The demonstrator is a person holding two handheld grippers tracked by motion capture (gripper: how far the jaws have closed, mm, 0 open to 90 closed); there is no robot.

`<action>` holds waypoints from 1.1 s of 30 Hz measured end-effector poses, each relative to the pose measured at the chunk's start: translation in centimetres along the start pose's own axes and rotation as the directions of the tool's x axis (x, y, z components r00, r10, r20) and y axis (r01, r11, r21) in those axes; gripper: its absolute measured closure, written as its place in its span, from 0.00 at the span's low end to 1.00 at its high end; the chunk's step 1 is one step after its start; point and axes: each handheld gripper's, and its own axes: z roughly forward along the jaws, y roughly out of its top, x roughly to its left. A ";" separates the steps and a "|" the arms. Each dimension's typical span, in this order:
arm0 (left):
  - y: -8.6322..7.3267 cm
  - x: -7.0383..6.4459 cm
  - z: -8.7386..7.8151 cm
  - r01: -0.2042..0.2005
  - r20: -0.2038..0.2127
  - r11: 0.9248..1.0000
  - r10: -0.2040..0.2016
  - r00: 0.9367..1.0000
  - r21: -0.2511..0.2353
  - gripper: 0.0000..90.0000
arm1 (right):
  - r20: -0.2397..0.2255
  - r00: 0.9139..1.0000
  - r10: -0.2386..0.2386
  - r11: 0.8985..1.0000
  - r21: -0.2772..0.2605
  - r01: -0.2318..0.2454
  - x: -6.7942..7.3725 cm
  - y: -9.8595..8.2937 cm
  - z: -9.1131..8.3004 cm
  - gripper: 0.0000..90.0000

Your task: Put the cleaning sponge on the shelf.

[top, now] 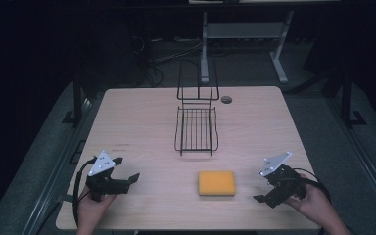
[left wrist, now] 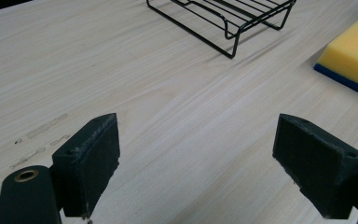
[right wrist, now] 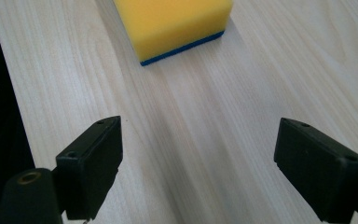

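Currently both grippers, left gripper and right gripper, sat wide open and empty, flanking the sponge at lower centre, wire rack above it

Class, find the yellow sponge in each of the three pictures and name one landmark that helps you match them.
High view: the sponge lies at lower centre, between the two hand-held grippers, nearer than the wire rack.
Left gripper view: the sponge is at the right edge, upper part.
Right gripper view: the sponge is top centre.
Shared landmark: the pale wooden table.
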 end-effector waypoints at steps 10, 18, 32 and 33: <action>0.0 0.1 0.0 0.003 0.001 1.000 -0.003 1.000 0.002 0.16 | -0.027 0.999 -0.033 0.999 0.013 0.034 0.0 1.5 0.6 0.17; 0.0 0.1 0.0 0.007 0.002 1.000 -0.007 1.000 -0.001 0.16 | -0.058 0.997 -0.052 0.998 0.016 0.053 0.3 2.6 1.3 0.17; 0.0 0.2 -0.1 0.006 0.001 1.000 -0.006 1.000 0.000 0.16 | -0.089 0.989 -0.116 0.993 0.020 0.118 0.6 5.3 2.0 0.17; 0.0 0.2 -0.1 0.005 0.001 1.000 -0.005 1.000 -0.001 0.16 | -0.089 0.989 -0.121 0.992 0.021 0.124 0.6 5.5 2.0 0.17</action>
